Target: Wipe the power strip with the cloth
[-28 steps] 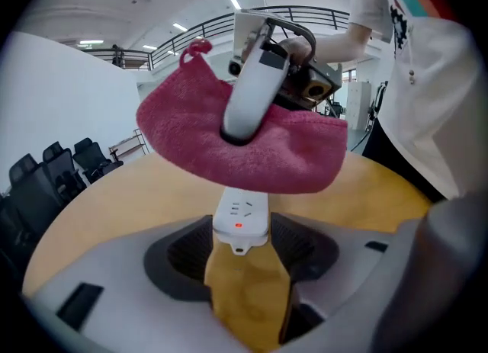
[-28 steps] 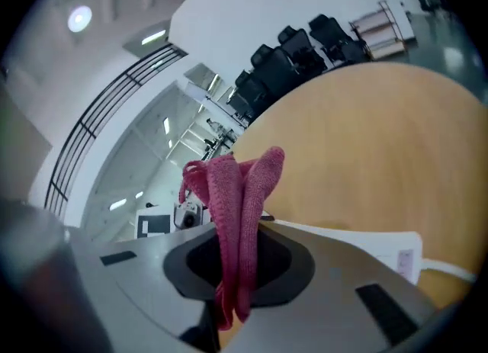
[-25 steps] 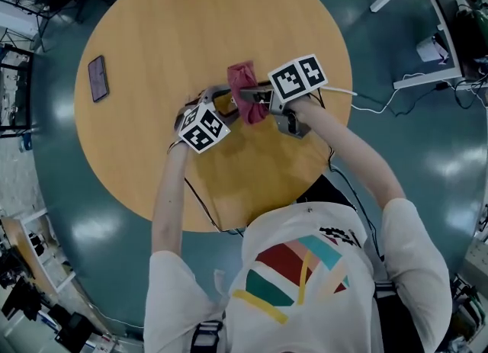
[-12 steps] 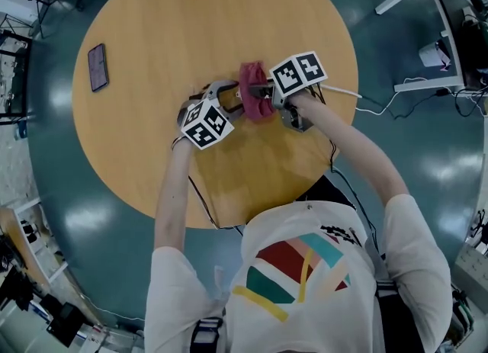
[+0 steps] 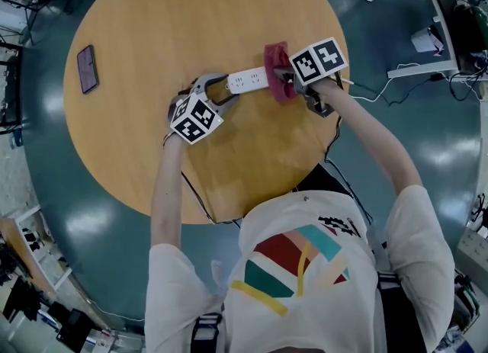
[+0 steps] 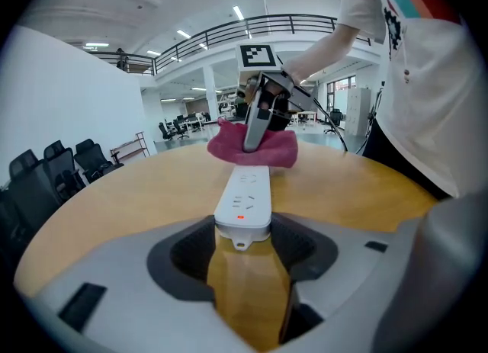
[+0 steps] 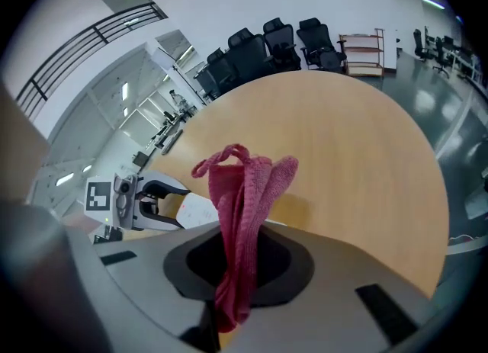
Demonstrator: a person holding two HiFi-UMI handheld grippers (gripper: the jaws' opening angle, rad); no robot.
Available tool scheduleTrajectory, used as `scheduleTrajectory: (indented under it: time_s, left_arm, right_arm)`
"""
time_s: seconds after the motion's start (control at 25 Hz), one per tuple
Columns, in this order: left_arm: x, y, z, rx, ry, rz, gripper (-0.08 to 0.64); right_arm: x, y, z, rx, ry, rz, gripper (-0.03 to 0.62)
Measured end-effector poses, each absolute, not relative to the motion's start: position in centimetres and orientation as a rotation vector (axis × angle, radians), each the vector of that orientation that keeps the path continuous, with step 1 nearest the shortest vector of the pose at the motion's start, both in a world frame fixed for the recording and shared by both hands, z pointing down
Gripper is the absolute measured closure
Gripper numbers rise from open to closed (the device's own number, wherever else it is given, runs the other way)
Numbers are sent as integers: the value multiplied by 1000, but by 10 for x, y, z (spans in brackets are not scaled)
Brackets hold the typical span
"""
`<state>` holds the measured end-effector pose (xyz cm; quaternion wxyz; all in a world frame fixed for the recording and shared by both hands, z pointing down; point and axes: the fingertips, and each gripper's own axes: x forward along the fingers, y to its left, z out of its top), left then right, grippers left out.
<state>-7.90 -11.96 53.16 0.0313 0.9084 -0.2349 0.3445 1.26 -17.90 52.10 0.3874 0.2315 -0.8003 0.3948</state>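
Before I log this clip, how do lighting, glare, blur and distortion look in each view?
Head view: dim, heavily curved, soft glare patches on the floor, no motion blur. Left gripper view: bright, dark fisheye corners, power strip sharp. Right gripper view: same dark corners, cloth crisp, background bowed.

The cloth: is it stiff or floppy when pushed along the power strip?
Probably floppy: the cloth bunches in loose folds in the right gripper. Likely grippy rather than slippery, given its fuzzy towel texture.
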Motion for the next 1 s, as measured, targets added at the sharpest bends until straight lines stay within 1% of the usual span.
scheduleTrajectory:
  time_s: [0.4,0.68,0.84,1.0]
  left_arm:
    - [-74,-120,534,2791,-719,1058,296]
    - [-73,-120,535,2774,-736,1052,296]
    - [-78,-119,533,2746,-824,1047,296]
    - [-92,-121,509,2674,-905,853,296]
  right_arm:
    - [98,-198,534,775,-1962,950,552]
    - [101,-196,526,780,-2014,1011,552]
    - [98,-199,517,780,-2049,1046,552]
    - [93,-210,507,798,-2076,1062,552]
